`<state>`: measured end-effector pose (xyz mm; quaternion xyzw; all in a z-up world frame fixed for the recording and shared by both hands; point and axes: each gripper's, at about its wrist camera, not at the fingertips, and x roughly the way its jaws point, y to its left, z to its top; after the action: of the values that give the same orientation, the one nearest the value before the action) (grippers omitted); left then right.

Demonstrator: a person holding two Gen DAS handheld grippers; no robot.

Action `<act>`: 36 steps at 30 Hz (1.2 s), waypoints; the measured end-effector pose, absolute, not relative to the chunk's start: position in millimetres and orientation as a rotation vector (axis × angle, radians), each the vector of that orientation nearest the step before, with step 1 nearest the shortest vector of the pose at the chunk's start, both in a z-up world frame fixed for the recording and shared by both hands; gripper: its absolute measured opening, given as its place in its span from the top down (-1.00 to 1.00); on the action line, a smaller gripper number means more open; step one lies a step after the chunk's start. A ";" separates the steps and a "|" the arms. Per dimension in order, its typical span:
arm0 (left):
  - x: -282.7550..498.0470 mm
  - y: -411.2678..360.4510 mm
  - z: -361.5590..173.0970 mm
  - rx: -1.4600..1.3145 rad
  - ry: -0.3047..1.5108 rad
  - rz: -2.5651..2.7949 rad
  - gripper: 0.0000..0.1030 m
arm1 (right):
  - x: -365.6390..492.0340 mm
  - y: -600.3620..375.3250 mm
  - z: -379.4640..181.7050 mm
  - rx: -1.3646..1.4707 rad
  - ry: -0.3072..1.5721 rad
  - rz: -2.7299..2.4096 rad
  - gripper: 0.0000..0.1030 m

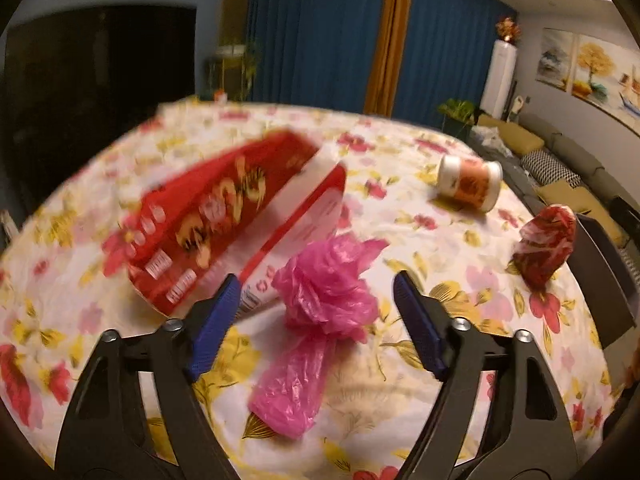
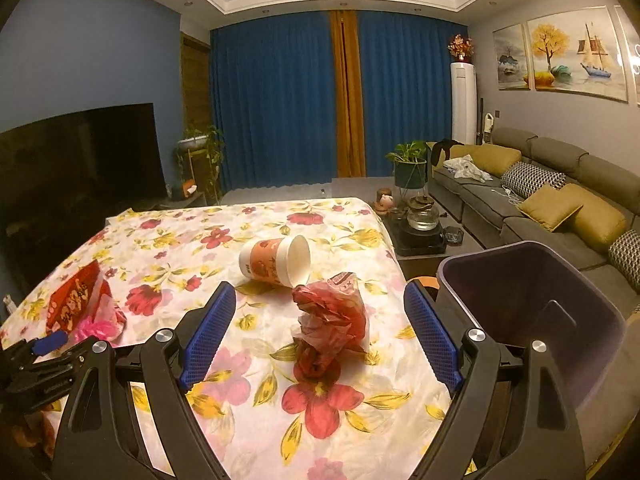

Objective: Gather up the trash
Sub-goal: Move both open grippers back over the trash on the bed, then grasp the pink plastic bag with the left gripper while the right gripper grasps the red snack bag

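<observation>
A crumpled pink plastic bag lies on the flowered tablecloth between the open fingers of my left gripper. A red and white box lies just beyond it to the left. A tipped paper cup and a crumpled red bag lie to the right. In the right wrist view my right gripper is open around the red bag, with the cup beyond it. The pink bag, the box and the left gripper show at the far left.
A dark purple bin stands off the table's right edge, close to my right gripper. Beyond are a sofa, a tea table with a kettle, plants, blue curtains and a television at left.
</observation>
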<state>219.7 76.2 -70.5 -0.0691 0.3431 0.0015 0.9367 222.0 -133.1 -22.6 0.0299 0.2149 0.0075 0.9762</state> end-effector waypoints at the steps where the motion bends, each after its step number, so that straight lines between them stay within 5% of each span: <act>1: 223.7 78.7 -73.4 -0.160 0.723 -0.004 -0.25 | 224.2 -134.3 -24.1 0.055 0.437 0.010 -0.62; 4: 227.3 81.5 -78.7 -0.180 0.748 -0.022 0.21 | 233.7 -136.3 -30.2 0.050 0.459 -0.004 -0.62; 8: 225.6 81.1 -78.7 -0.187 0.739 -0.046 0.35 | 245.0 -137.8 -37.8 0.050 0.483 -0.016 -0.62; 26: 206.6 54.8 -10.4 -0.149 0.529 -0.070 0.39 | 296.3 -141.0 -70.6 0.038 0.586 -0.065 -0.51; 36: 227.6 46.0 -16.4 -0.115 0.535 -0.033 0.39 | 311.9 -146.2 -83.5 0.058 0.655 -0.034 0.02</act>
<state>227.6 46.0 -16.4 -0.0566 0.2642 -0.0165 0.9627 311.9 -146.2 -83.5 0.0287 0.3214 -0.0168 0.9464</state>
